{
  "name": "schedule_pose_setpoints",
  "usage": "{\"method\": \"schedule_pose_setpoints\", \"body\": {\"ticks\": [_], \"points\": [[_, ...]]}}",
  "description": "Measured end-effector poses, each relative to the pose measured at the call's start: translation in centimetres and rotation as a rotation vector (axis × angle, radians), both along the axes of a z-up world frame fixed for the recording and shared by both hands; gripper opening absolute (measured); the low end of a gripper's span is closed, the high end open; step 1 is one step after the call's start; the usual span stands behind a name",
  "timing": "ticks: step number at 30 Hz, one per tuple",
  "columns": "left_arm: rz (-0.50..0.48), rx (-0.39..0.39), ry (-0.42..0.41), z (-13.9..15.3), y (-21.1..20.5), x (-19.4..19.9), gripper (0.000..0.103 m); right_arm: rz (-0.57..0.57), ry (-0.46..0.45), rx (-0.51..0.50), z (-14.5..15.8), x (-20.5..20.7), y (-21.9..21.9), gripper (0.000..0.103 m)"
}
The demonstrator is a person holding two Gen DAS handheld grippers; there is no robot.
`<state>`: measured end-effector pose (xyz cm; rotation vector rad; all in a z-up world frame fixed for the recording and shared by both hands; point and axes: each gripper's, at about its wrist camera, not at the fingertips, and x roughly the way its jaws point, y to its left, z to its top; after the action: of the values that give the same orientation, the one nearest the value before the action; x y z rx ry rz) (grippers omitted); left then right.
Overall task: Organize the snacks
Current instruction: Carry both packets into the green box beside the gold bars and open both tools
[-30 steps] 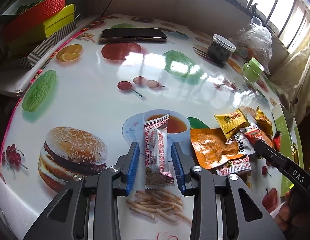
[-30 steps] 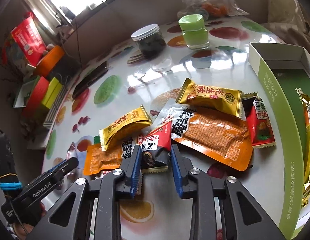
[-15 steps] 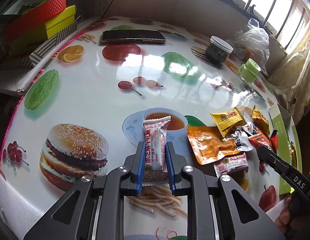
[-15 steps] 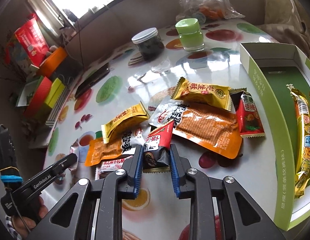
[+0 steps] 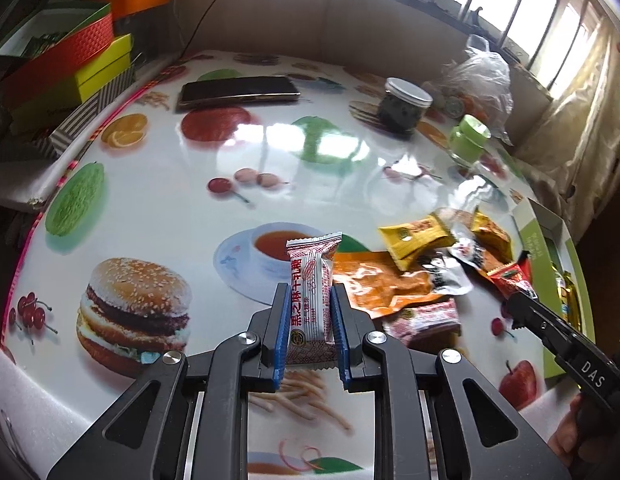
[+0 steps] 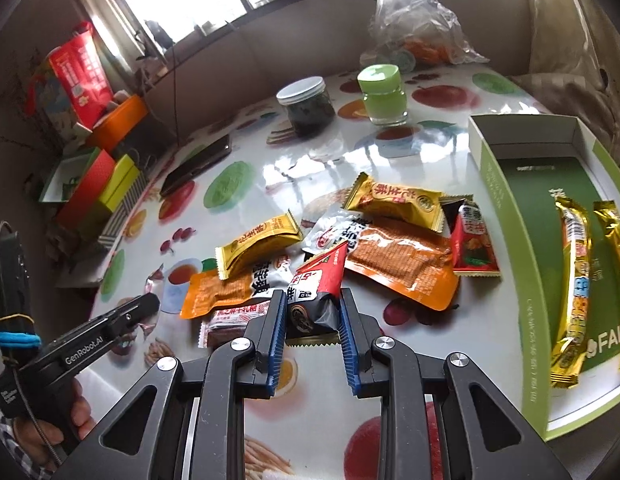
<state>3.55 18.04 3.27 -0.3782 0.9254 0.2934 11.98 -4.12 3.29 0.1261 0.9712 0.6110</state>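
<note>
My left gripper (image 5: 310, 300) is shut on a red-and-white snack packet (image 5: 312, 292) and holds it upright above the table. My right gripper (image 6: 313, 304) is shut on a red-and-black snack packet (image 6: 316, 296), lifted a little over the pile. The pile of snacks lies mid-table: yellow packets (image 6: 261, 246), orange packets (image 6: 402, 264), a red packet (image 6: 474, 240). The green box (image 6: 506, 216) at the right holds two gold stick packets (image 6: 572, 288). The right gripper also shows at the right edge of the left wrist view (image 5: 522, 312).
A dark jar (image 6: 305, 108), a green-lidded jar (image 6: 384, 96) and a plastic bag (image 6: 410, 28) stand at the table's far side. A phone (image 5: 237, 90) lies far left. Stacked coloured boxes (image 5: 69, 60) sit beyond the left edge.
My left gripper closed on the red-and-white packet and lifted it. My right gripper closed on the red-and-black packet and raised it off the pile.
</note>
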Motion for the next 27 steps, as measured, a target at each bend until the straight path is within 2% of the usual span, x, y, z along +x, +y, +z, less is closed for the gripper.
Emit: {"method": "schedule_pose_setpoints", "body": {"ticks": [27], "points": [[-0.217,0.027,-0.062,3.4,-9.5,2.8,0.021,-0.147,-0.113,-0.022,3.1,-0.9,-8.1,0.024]]}}
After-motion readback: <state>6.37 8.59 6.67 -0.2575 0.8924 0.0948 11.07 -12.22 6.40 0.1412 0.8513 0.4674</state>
